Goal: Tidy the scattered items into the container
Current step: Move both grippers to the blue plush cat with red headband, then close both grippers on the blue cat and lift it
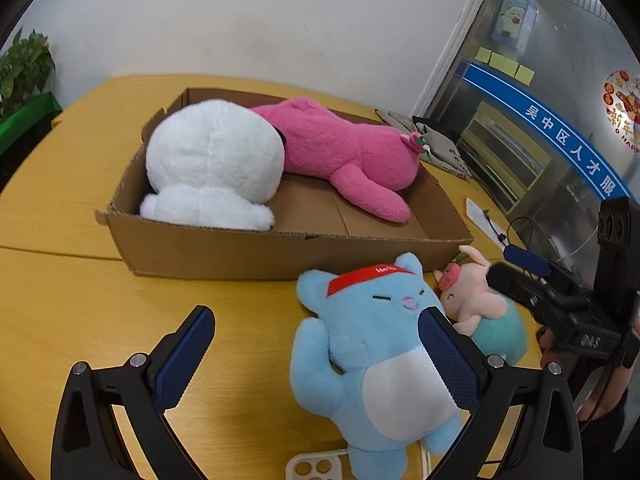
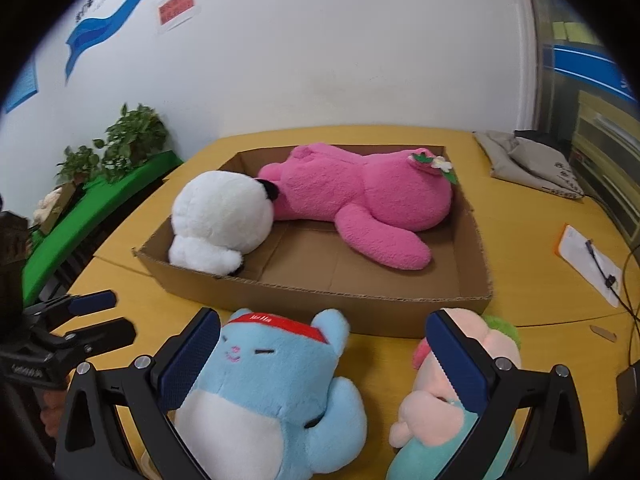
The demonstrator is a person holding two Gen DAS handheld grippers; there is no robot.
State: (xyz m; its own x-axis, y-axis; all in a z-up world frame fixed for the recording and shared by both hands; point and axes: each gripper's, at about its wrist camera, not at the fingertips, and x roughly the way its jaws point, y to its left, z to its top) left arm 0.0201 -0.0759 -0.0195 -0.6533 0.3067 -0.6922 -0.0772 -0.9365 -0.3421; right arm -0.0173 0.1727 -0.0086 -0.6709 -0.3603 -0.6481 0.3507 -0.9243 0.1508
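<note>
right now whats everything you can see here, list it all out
cardboard box: 1, brown, middle of the table, open top
white plush: 1, white, inside the box, left end
pink plush: 1, pink with a small flower, inside the box, lying along the far side
blue plush: 1, light blue with a red cap, on the table in front of the box
pig plush: 1, pale pink and teal, on the table right of the blue plush
table: 1, yellow wood
cloth bag: 1, beige, far right of the table
plants: green, left, off the table
left gripper: 1, black with blue pads, open, beside the blue plush
right gripper: 1, black with blue pads, open, over both plushes
</note>
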